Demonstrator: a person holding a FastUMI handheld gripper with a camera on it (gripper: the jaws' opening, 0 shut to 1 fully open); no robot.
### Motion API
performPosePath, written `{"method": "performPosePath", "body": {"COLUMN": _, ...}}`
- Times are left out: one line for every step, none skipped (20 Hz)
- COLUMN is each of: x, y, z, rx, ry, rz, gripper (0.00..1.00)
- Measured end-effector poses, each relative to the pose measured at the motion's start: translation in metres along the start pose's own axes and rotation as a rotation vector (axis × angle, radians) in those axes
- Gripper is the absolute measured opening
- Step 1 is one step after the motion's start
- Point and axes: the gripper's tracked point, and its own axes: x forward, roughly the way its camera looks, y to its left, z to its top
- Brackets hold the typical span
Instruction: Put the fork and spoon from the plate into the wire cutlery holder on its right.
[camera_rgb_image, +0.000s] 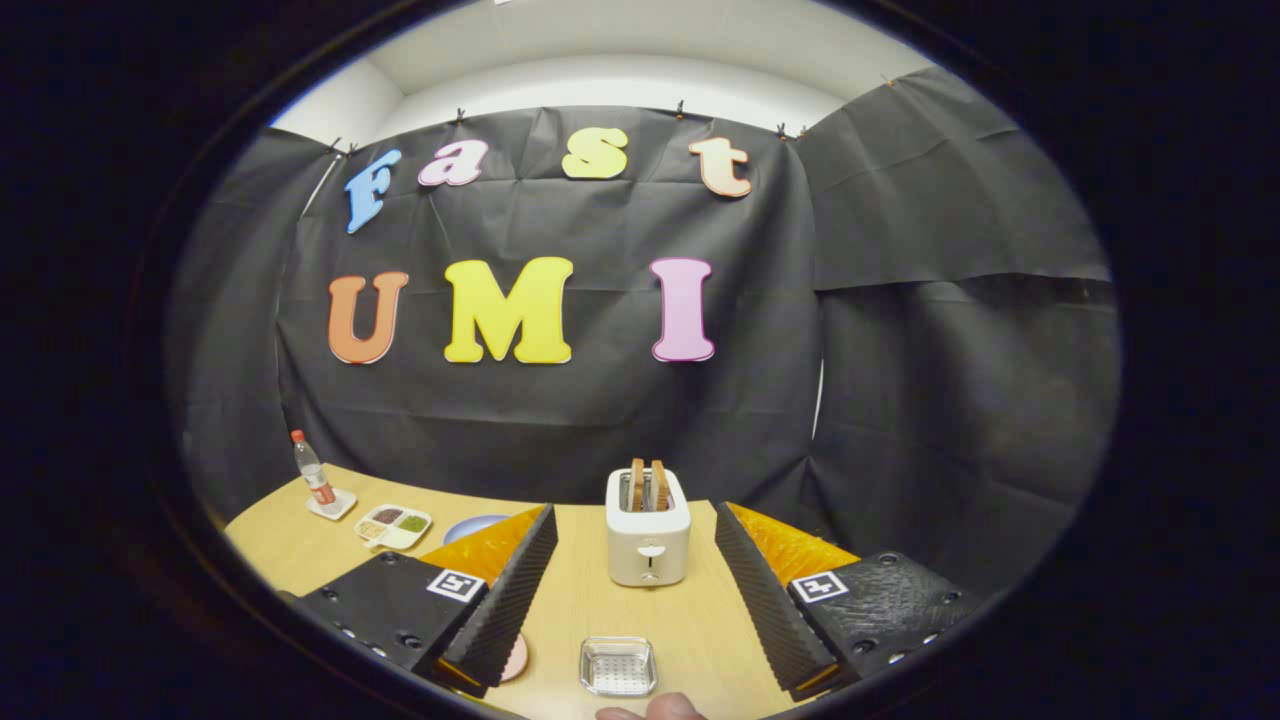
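So the gripper (632, 545) is hanging above a light wooden table (580, 600) with its fingers spread wide apart, nothing between them. Right in the gap, a bit farther out, sits a white toaster (648, 530) with two slices of toast (647, 485) poking up out of the slots. Nearer in, between the finger bases, there's a small square metal tray (618, 665) with a perforated bottom, and a bit of a person's hand (655, 709) just near of that. Off to the far left: a plastic bottle (313, 473) with a red cap standing on a little white coaster, then a divided white dish (395, 526) with what might be grains or spices. Just behind the left finger there's a sliver of a blue plate (474, 525), can't make out any fork or spoon on it from here.
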Motion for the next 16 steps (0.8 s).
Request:
{"method": "performPosePath", "body": {"x": -0.001, "y": 0.006, "z": -0.002, "rx": 0.008, "ry": 0.008, "rz": 0.016, "gripper": 0.96}}
{"method": "performPosePath", "body": {"x": 0.0, "y": 0.009, "z": -0.008, "rx": 0.008, "ry": 0.021, "rz": 0.023, "gripper": 0.95}}
{"method": "performPosePath", "body": {"x": 0.0, "y": 0.01, "z": -0.013, "rx": 0.009, "ry": 0.032, "rz": 0.025, "gripper": 0.95}}
{"method": "performPosePath", "body": {"x": 0.0, "y": 0.011, "z": -0.017, "rx": 0.017, "ry": 0.041, "rz": 0.026, "gripper": 0.95}}
{"method": "performPosePath", "body": {"x": -0.001, "y": 0.013, "z": -0.021, "rx": 0.021, "ry": 0.047, "rz": 0.029, "gripper": 0.95}}
{"method": "performPosePath", "body": {"x": 0.0, "y": 0.015, "z": -0.026, "rx": 0.021, "ry": 0.057, "rz": 0.029, "gripper": 0.95}}
{"method": "performPosePath", "body": {"x": 0.0, "y": 0.016, "z": -0.03, "rx": 0.018, "ry": 0.067, "rz": 0.028, "gripper": 0.95}}
{"method": "performPosePath", "body": {"x": 0.0, "y": 0.018, "z": -0.034, "rx": 0.012, "ry": 0.072, "rz": 0.029, "gripper": 0.95}}
{"method": "performPosePath", "body": {"x": 0.001, "y": 0.019, "z": -0.035, "rx": 0.013, "ry": 0.08, "rz": 0.028, "gripper": 0.95}}
{"method": "performPosePath", "body": {"x": 0.001, "y": 0.021, "z": -0.039, "rx": 0.016, "ry": 0.089, "rz": 0.029, "gripper": 0.95}}
{"method": "performPosePath", "body": {"x": 0.002, "y": 0.025, "z": -0.042, "rx": 0.02, "ry": 0.103, "rz": 0.034, "gripper": 0.95}}
{"method": "performPosePath", "body": {"x": 0.002, "y": 0.031, "z": -0.05, "rx": 0.023, "ry": 0.125, "rz": 0.038, "gripper": 0.95}}
{"method": "performPosePath", "body": {"x": 0.001, "y": 0.039, "z": -0.061, "rx": 0.016, "ry": 0.161, "rz": 0.055, "gripper": 0.95}}
{"method": "performPosePath", "body": {"x": 0.0, "y": 0.049, "z": -0.072, "rx": 0.003, "ry": 0.192, "rz": 0.073, "gripper": 0.95}}
{"method": "performPosePath", "body": {"x": -0.003, "y": 0.057, "z": -0.08, "rx": -0.004, "ry": 0.213, "rz": 0.087, "gripper": 0.96}}
{"method": "performPosePath", "body": {"x": -0.004, "y": 0.065, "z": -0.087, "rx": -0.012, "ry": 0.231, "rz": 0.1, "gripper": 0.96}}
